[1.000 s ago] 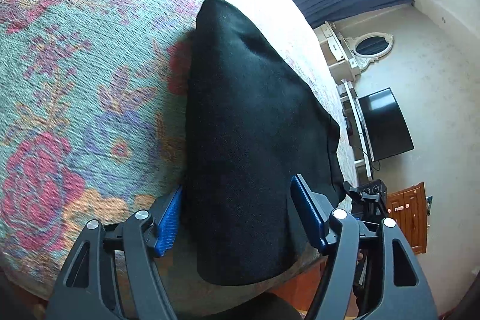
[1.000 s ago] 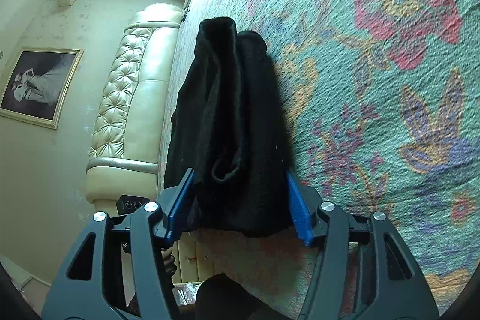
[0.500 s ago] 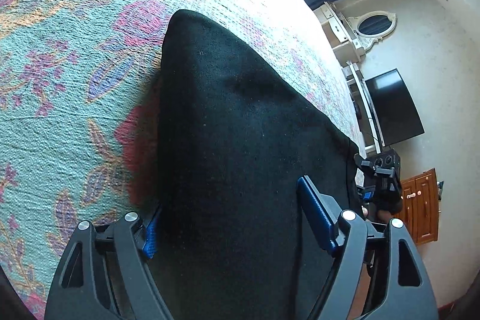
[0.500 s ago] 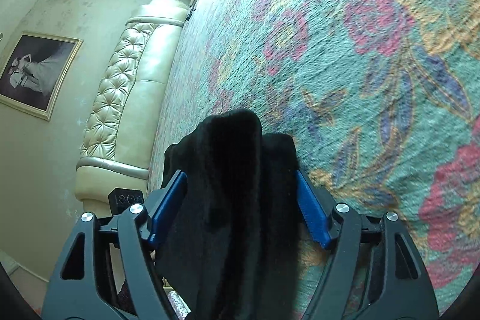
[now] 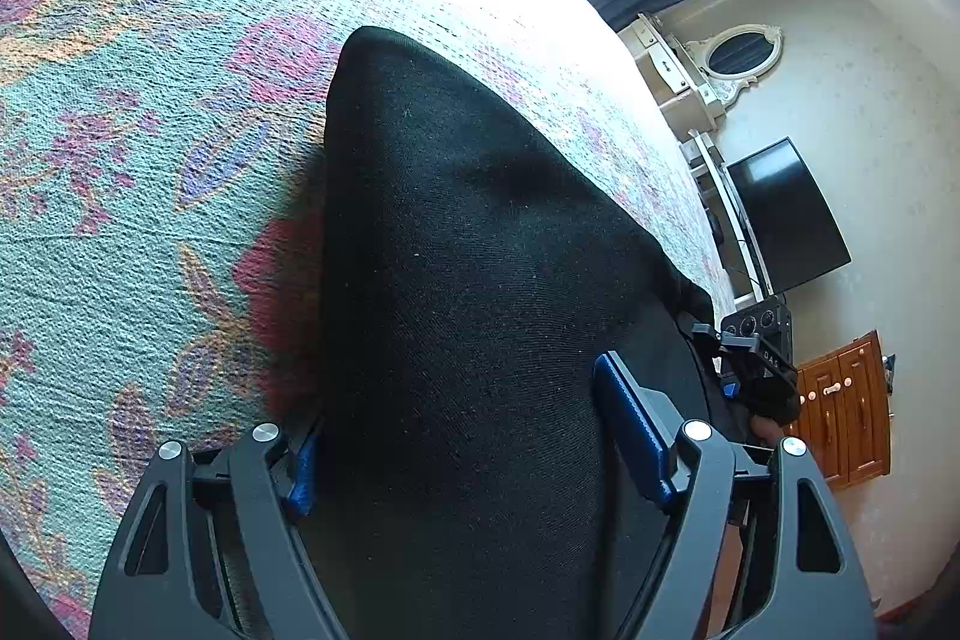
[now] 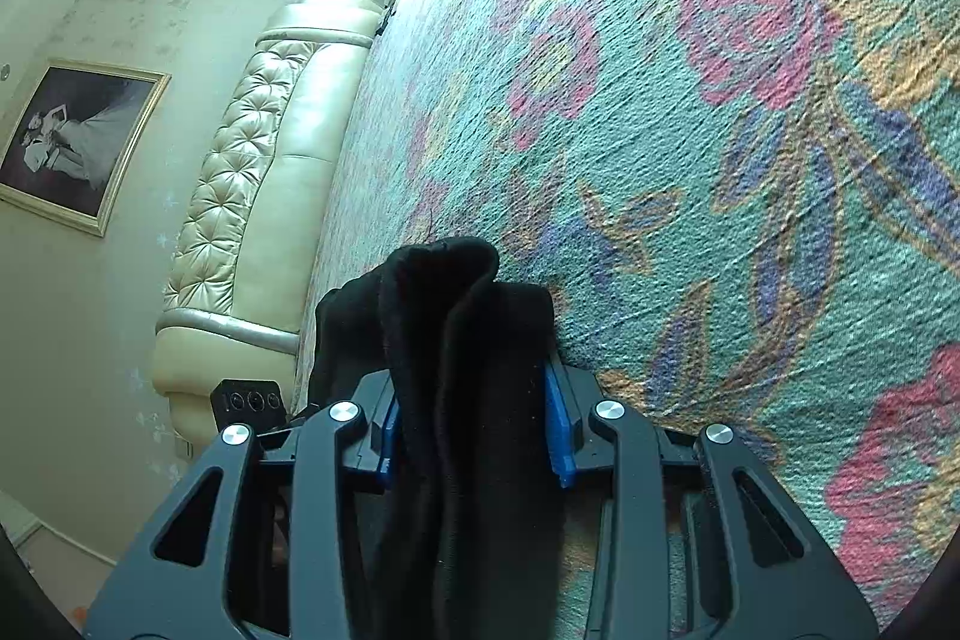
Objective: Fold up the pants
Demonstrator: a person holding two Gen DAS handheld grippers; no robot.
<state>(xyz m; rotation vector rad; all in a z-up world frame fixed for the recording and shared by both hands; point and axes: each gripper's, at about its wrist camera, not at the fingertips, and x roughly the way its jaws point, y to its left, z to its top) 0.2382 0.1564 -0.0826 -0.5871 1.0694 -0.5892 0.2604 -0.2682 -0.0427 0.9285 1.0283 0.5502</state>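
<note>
Pants [image 5: 456, 292], black, soft and limp, light enough but floppy: judged to sag and unfold wherever unsupported, so best held at the bunched edge layers, pinching all the layers together, not one sheet. Woven cloth looks grippy, not slippery, nothing fragile.

They lie on the floral bedspread [image 5: 150, 172], near its front edge, stretched across between the two grippers.

Left gripper [image 5: 456, 454]: jaws wide, straddling the broad flat end of the pants; the cloth fills the gap, but the left pad is mostly hidden behind it and the right blue pad stands on top of the fabric, so no clamp judged yet.

Right gripper [image 6: 474, 430]: jaws have just been closing, and now both blue pads press the rolled, bunched end of the pants [image 6: 462, 340], which stands up between them off the bedspread [image 6: 720, 130].
</note>
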